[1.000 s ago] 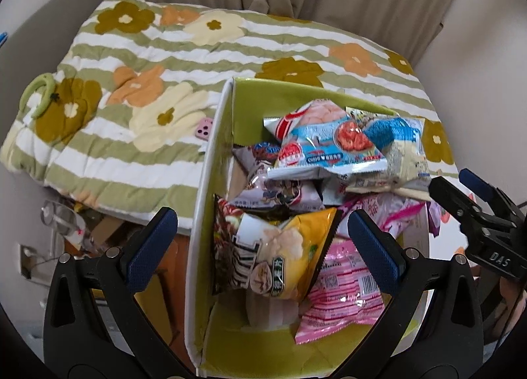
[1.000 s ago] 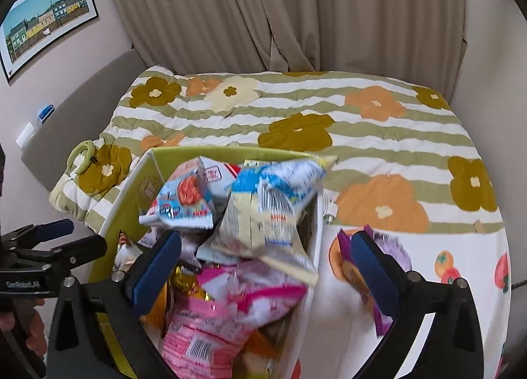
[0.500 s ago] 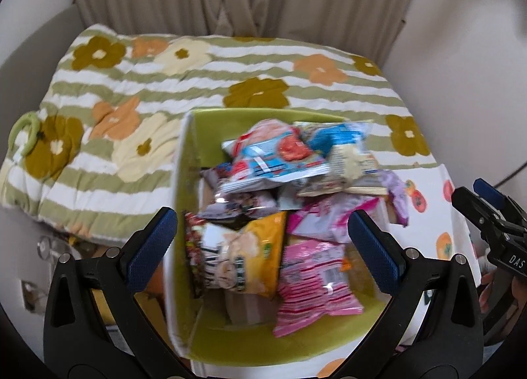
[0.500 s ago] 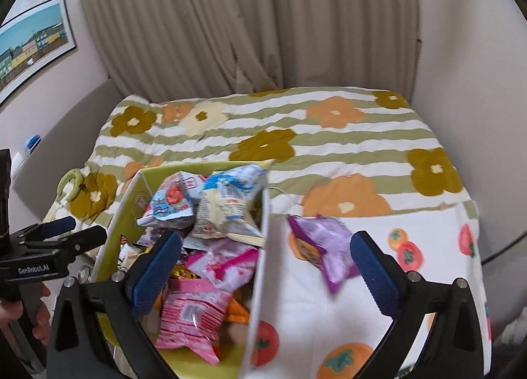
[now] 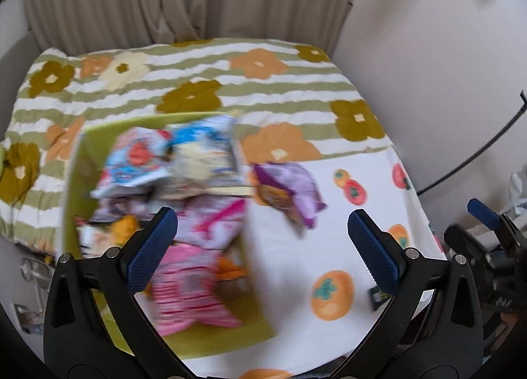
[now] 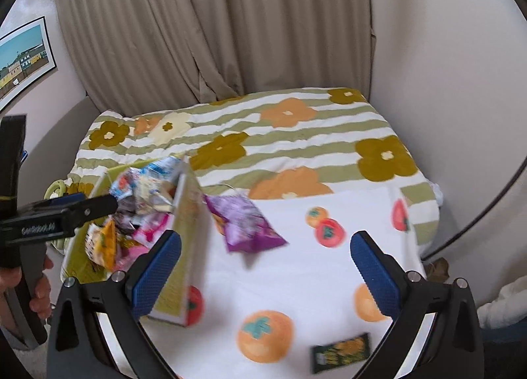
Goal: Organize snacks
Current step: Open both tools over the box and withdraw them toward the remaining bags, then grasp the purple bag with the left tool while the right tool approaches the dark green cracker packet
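Right wrist view alone takes in a small dark green snack packet with yellow print (image 6: 341, 352) low in the frame, lying flat on the white cloth printed with orange persimmons (image 6: 296, 280), and a framed townscape picture (image 6: 23, 56) at upper left. Left wrist view only catches a dark corner of that packet (image 5: 376, 296) beside its right finger.

Both views show the lime-green fabric box (image 6: 186, 214), crammed with bright snack bags, a pink striped one (image 5: 187, 290) nearest the left camera. A purple foil snack bag (image 5: 290, 191) lies on the cloth just outside the box's right wall.

Motion blur hides all packet print; the one partly readable mark is white lettering on the left gripper's arm in the right view, too smeared to spell out.

Left gripper (image 5: 263, 250) is spread wide and empty, the purple bag above its gap. Right gripper (image 6: 266, 273) likewise gapes, holding nothing, the purple bag (image 6: 243, 224) up and left of centre.
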A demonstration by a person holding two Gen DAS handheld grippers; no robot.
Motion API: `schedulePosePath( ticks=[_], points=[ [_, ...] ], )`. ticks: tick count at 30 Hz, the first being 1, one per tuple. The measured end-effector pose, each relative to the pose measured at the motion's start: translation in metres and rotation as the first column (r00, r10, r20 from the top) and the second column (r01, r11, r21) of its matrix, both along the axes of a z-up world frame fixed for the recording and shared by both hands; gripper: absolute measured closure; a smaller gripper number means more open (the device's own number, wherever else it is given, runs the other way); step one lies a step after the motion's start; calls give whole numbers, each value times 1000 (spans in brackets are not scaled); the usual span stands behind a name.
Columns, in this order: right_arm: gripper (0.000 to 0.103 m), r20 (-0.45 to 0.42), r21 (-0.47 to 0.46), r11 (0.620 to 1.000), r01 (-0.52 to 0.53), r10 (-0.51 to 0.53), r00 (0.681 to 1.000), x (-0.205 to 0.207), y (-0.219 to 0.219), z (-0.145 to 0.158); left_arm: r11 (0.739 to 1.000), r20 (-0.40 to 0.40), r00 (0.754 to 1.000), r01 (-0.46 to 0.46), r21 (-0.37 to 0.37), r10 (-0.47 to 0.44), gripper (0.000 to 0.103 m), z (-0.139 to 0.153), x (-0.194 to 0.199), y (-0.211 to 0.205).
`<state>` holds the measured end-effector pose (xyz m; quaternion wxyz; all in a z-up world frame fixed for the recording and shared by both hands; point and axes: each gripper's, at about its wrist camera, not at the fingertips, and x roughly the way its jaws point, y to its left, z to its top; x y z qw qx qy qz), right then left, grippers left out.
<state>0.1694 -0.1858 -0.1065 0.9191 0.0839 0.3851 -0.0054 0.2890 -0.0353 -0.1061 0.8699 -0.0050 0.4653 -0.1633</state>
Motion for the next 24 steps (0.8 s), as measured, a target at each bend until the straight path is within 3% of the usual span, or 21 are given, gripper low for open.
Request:
schedulePosePath(
  ticks=[6, 11, 24],
  points=[
    [1, -66, 0, 1000, -21, 21, 998, -18, -49, -25, 999, -59, 998, -29, -29, 27, 0, -28, 9, -66],
    [1, -132, 30, 997, -68, 72, 989, -22, -79, -56, 997, -74, 995, -68, 44, 71, 0, -64, 25, -112],
    [1, -274, 113, 993, -40, 69, 959, -4, -118, -136, 961, -139, 964, -198, 194, 226, 0, -158, 94, -145]
  ],
)
